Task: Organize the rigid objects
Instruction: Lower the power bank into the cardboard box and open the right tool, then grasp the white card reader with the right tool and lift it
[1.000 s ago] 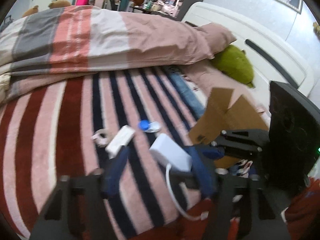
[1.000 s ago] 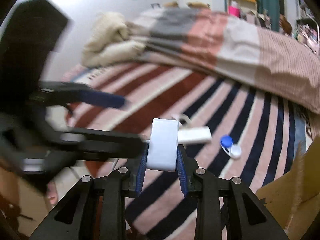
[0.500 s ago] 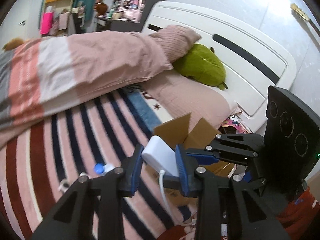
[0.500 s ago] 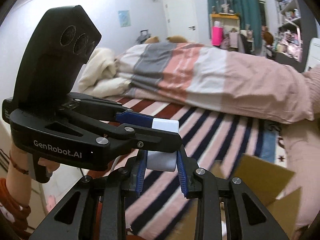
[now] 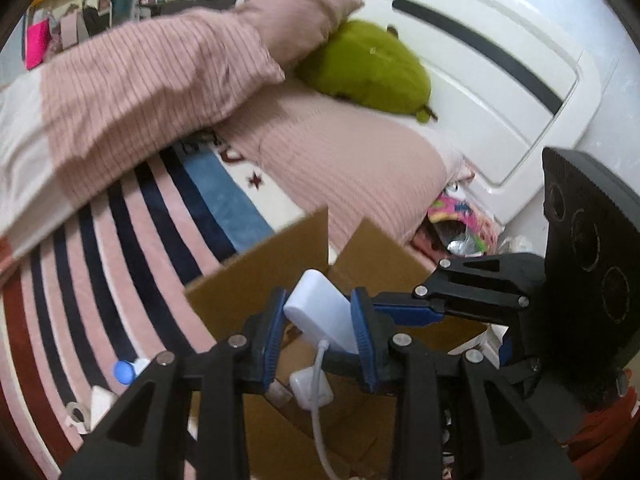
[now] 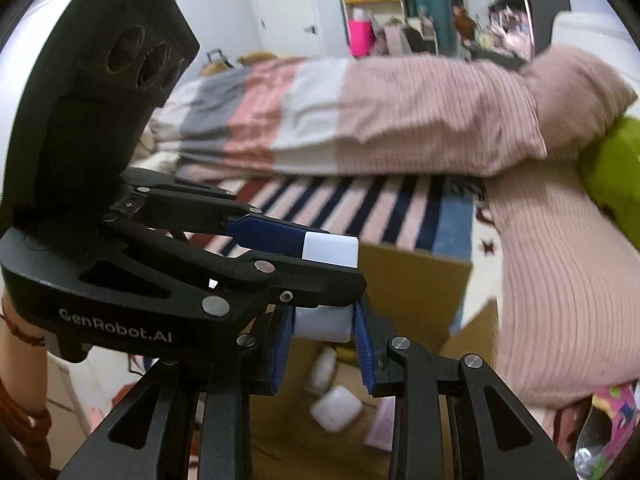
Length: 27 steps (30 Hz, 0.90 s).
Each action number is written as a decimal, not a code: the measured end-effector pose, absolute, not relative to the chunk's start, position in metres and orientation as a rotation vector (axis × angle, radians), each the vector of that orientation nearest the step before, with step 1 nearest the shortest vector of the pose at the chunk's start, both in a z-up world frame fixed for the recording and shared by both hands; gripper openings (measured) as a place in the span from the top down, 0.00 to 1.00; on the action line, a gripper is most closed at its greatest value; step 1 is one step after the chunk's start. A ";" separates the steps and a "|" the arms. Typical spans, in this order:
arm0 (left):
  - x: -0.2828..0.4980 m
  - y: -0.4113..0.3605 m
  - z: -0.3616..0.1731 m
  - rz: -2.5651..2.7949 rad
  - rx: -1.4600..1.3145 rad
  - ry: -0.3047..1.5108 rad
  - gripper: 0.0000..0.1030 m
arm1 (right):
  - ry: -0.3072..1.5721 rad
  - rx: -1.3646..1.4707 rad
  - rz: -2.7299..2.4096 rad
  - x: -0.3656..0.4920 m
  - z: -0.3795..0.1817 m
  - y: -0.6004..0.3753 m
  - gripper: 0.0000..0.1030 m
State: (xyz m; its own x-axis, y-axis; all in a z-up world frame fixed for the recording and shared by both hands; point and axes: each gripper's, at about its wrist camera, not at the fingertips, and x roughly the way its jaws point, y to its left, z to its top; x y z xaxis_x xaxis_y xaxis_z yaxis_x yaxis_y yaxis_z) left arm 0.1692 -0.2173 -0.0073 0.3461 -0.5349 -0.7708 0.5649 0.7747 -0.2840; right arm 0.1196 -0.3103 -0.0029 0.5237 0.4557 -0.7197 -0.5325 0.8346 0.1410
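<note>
A white charger block (image 5: 318, 310) sits between the blue pads of my left gripper (image 5: 320, 320), which is shut on it. Its cable hangs down to a white plug (image 5: 310, 390). In the right wrist view my right gripper (image 6: 324, 340) is shut on the same charger block (image 6: 320, 326), and the left gripper's upper finger (image 6: 268, 236) crosses in from the left, holding the other end. The right gripper's finger (image 5: 404, 312) reaches in from the right in the left wrist view. Both grippers hold the charger above an open cardboard box (image 5: 260, 280) (image 6: 416, 280).
Inside the box lie a white earbud case (image 6: 336, 408), a small bottle (image 6: 324, 368) and a pink item (image 6: 380, 428). A blue-capped lens case (image 5: 126, 370) lies on the striped blanket (image 5: 120, 240). Behind are a pink pillow (image 5: 352, 168), a green plush (image 5: 372, 72) and a white headboard (image 5: 500, 80).
The left gripper shut on the charger that the right gripper held. Both have carried it from above the striped blanket to over the cardboard box.
</note>
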 end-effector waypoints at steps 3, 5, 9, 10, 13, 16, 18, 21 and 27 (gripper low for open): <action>0.171 -0.227 -0.020 -0.708 0.066 1.034 0.71 | 0.907 -0.112 0.573 0.123 -0.019 -0.314 0.77; 0.170 -0.229 -0.022 -0.695 0.078 1.044 0.71 | 0.941 -0.119 0.556 0.124 -0.027 -0.315 0.77; 0.166 -0.225 -0.016 -0.659 0.091 1.025 0.38 | 0.978 -0.134 0.504 0.124 -0.035 -0.317 0.71; 0.164 -0.220 -0.012 -0.649 0.091 1.005 0.32 | 0.983 -0.144 0.487 0.123 -0.035 -0.317 0.66; 0.155 -0.200 0.005 -0.626 0.083 0.952 0.31 | 0.953 -0.177 0.467 0.119 -0.027 -0.313 0.59; 0.144 -0.166 0.022 -0.556 0.074 0.895 0.31 | 0.913 -0.161 0.524 0.108 -0.014 -0.301 0.59; 0.134 -0.136 0.030 -0.498 0.056 0.861 0.30 | 0.889 -0.145 0.590 0.100 -0.006 -0.286 0.59; 0.116 -0.083 0.034 -0.369 0.048 0.811 0.21 | 0.857 -0.170 0.689 0.086 0.000 -0.247 0.59; 0.094 0.008 0.002 -0.192 0.006 0.805 0.14 | 0.870 -0.236 0.876 0.068 -0.021 -0.150 0.33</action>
State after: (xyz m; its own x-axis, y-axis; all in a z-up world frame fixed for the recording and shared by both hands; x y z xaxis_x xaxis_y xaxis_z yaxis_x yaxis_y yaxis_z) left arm 0.0936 0.0082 0.0022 0.6766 -0.1689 -0.7167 0.1731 0.9825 -0.0681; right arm 0.0675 -0.1504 -0.0211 0.3332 0.5725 -0.7491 -0.7526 0.6401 0.1545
